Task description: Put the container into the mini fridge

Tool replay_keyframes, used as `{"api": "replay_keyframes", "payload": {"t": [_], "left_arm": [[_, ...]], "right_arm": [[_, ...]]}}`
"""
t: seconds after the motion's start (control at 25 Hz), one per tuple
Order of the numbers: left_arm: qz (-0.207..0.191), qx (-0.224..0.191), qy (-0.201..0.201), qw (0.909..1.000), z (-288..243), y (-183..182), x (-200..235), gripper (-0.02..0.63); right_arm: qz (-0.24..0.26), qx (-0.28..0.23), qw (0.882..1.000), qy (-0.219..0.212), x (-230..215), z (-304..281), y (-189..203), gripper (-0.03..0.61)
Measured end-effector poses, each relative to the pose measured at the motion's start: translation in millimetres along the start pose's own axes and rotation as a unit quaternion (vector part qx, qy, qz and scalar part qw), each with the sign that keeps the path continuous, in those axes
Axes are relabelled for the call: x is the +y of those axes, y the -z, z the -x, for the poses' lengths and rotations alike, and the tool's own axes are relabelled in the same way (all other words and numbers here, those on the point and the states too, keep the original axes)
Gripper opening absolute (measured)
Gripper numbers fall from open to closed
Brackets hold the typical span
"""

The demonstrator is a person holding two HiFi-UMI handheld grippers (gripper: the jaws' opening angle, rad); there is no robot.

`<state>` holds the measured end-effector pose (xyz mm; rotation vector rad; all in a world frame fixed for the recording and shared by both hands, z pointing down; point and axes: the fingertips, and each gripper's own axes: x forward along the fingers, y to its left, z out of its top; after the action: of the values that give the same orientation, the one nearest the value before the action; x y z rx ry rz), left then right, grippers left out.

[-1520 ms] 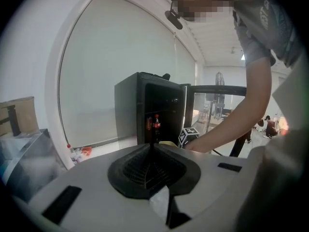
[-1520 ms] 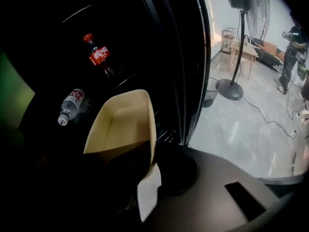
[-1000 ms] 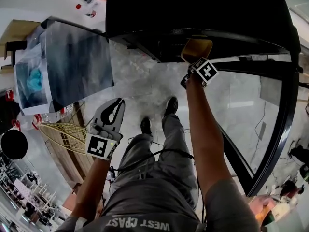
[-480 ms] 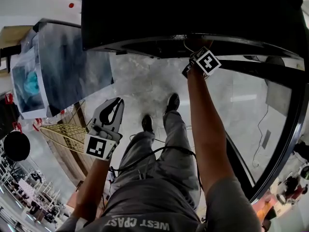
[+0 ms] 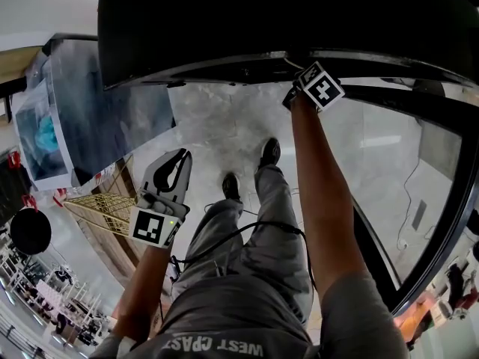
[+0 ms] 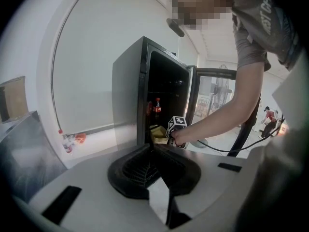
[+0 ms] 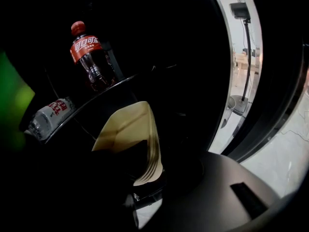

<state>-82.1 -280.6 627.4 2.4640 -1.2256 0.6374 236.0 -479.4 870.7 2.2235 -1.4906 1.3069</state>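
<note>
A pale, veined stone floor [image 5: 224, 126] spreads under the person's shoes. A white wall [image 6: 96, 81] rises behind the black mini fridge [image 5: 262, 21], whose glass door [image 5: 419, 170] stands swung wide at the right of the head view. In the upper left of the right gripper view, a cola bottle [image 7: 89, 57] stands upright on a shelf, and a can [image 7: 50, 112] lies on its side further down and left. The tan container [image 7: 128, 129] is inside the fridge at frame centre. It is tipped, its ribbed edge running from bottom centre up toward the middle, its broad face turned to the upper left. The right gripper [image 5: 308, 92] reaches in – its jaws are opening, with the container's lower end between them. The left gripper [image 5: 179, 163] hangs at lower left, jaws pressed together on nothing.
</note>
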Motion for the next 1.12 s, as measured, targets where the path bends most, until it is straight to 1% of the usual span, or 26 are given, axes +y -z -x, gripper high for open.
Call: {"api": "replay_keyframes", "payload": {"t": [0.08,0.2,0.44,0.6,0.72,0.8,0.92,1.12], "left_arm": [[0.003,0.003,0.003,1.0,0,-2,0,0.02],[-0.006,-0.006,0.008,0.9999,2,-6,3,0.02],[-0.01,-0.019,0.014,0.9997,15,-18,7,0.02],[-0.007,-0.031,0.013,0.9994,29,-33,9,0.02],[-0.01,-0.049,0.012,0.9987,42,-49,11,0.02],[-0.014,-0.058,0.013,0.9981,56,-60,11,0.02],[-0.01,-0.071,0.013,0.9974,77,-77,10,0.02],[-0.029,-0.119,0.016,0.9924,104,-107,13,0.02]], "right_arm": [[-0.002,0.002,1.0,-0.001,-1,2,2,0.127],[0.006,-0.002,1.0,-0.002,0,7,0,0.147],[0.019,-0.014,1.0,0.001,5,33,-5,0.149],[0.027,-0.024,0.999,-0.002,9,66,-10,0.144],[0.027,-0.035,0.999,-0.011,12,99,-15,0.123],[0.022,-0.04,0.999,-0.028,16,129,-16,0.091],[0.014,-0.051,0.996,-0.071,26,177,-19,0.059],[0.041,-0.095,0.986,-0.131,45,266,-47,0.038]]}}
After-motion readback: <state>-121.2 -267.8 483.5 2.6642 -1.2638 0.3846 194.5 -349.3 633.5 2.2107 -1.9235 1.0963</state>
